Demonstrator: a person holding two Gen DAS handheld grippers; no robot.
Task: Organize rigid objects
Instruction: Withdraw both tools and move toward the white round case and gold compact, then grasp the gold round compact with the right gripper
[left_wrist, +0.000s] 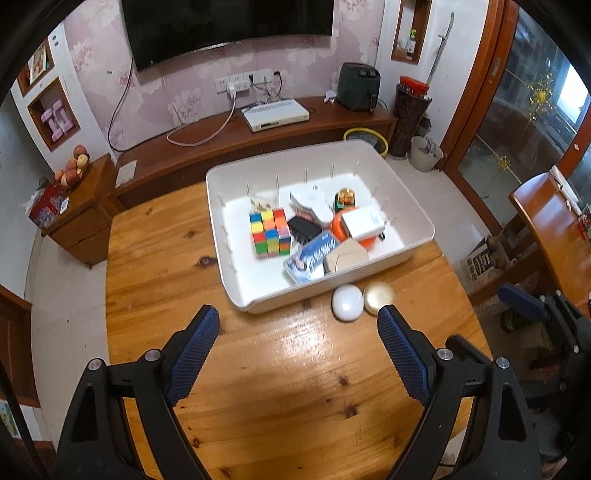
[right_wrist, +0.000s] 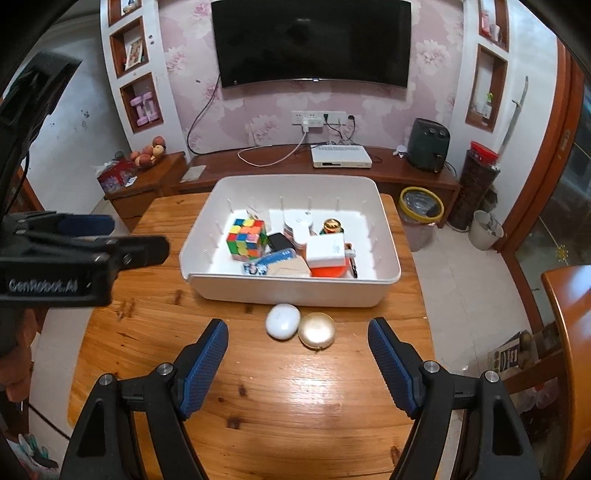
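Two small things are left outside the white bin (right_wrist: 288, 291) on the wooden table (right_wrist: 258, 387): a white oval case (right_wrist: 283, 320) and, touching it on its right, a round gold compact (right_wrist: 317, 329). Both lie just in front of the bin's near wall. Inside the bin a colour cube (right_wrist: 246, 242) stands at the left, with a black box, a blue packet, a tan box, a white block on an orange lid and a small gold-capped jar heaped to its right.

The step in hand is judged to be the approach to the two loose pieces so that they can be put into the bin. It is done best if one piece is taken at a time. As the two touch, the pads should be brought down on either side of one piece only, so that its neighbour is not nudged away across the glossy table. Both pieces are smooth and domed and are likely to slip; a low, centred grip across the widest part is advised. The free floor at the bin's left, beside the cube, is the tidier place for setting down.

The left tool (left_wrist: 298, 314) is held wide, with nothing between its pads and nothing touched; the white case and the compact lie near its right finger, in front of the bin. The right tool (right_wrist: 297, 328) is also well open and empty, and the two pieces are framed between its fingers in the right wrist view, untouched so far as can be seen.
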